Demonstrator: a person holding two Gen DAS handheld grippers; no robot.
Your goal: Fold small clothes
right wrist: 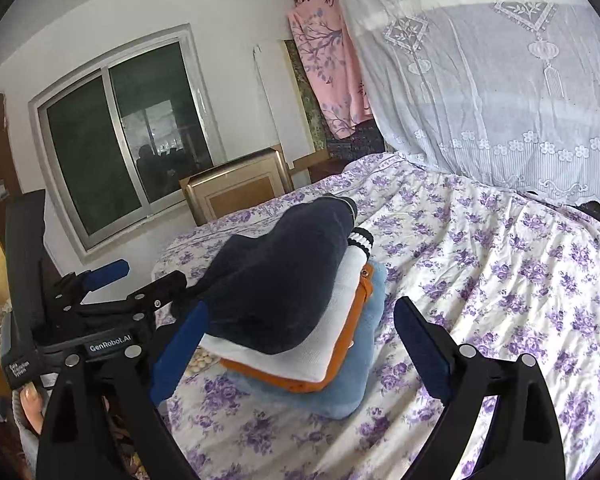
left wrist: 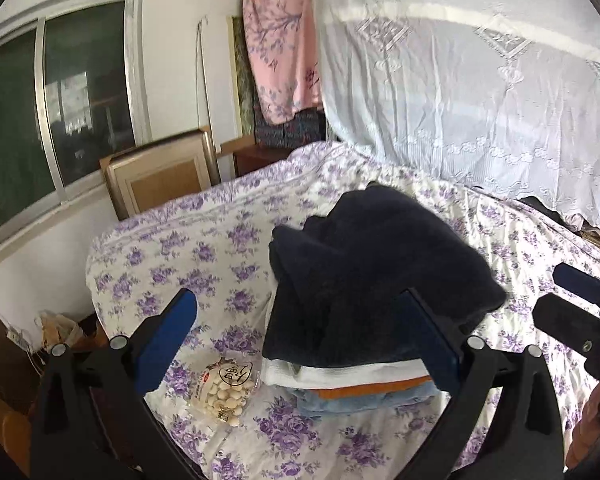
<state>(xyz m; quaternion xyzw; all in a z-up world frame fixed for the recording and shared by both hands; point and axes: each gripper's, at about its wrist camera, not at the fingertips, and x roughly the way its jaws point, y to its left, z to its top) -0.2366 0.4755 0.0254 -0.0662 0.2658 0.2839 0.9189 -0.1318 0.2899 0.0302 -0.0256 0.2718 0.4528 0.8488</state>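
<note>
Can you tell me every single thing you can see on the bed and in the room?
Dark navy fleece garment: one, top of the stack.
White knit garment with black-striped cuff: one, under the navy.
Orange garment: one, below the white.
Light blue fluffy garment: one, bottom of the stack.
Clear snack bag of pale round pieces: one, left of the stack.
Purple-flowered white bedsheet: one, covering the bed.
White lace curtain: one, right.
Pink floral cloth: one, hanging behind.
Sliding window: one, left wall.
Left gripper: open, blue pads.
Right gripper: open.

A dark garment (right wrist: 284, 280) tops the folded stack (right wrist: 340, 340) — both hand-held grippers apparently spread wide — on the floral bedspread (right wrist: 500, 280).
</note>
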